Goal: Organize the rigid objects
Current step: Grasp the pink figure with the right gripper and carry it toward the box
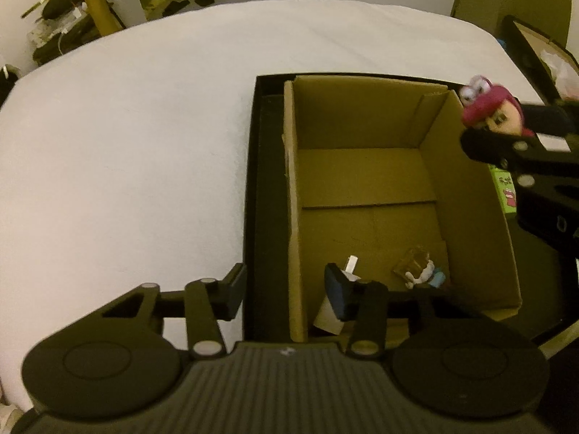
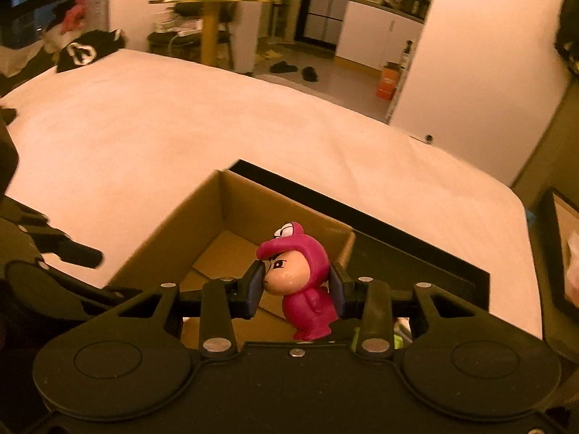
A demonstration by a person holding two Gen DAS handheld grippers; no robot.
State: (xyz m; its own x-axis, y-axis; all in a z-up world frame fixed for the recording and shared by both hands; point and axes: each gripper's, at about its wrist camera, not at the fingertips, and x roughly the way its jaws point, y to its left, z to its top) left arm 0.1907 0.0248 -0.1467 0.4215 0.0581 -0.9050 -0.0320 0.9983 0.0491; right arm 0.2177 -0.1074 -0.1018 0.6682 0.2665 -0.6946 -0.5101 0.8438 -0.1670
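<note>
A pink hooded figurine [image 2: 305, 289] stands upright between the pads of my right gripper [image 2: 296, 289], which is shut on its head. It hangs over the near right corner of an open cardboard box [image 2: 224, 217] that sits inside a black tray [image 2: 416, 253]. In the left wrist view the same figurine [image 1: 477, 105] and right gripper [image 1: 497, 124] are above the box's right wall. My left gripper [image 1: 286, 285] is open and straddles the left wall of the cardboard box [image 1: 362, 173], with neither pad touching it. On the box floor lie a white piece [image 1: 331, 316] and a small white, blue and brown figure [image 1: 419, 271].
The black tray [image 1: 264, 181] rests on a wide white sheet-covered surface [image 1: 126, 144]. A green printed carton [image 1: 506, 195] stands just right of the box. A black-framed box [image 1: 524, 47] is at the far right. A black cap [image 2: 83, 52] lies at the far left corner.
</note>
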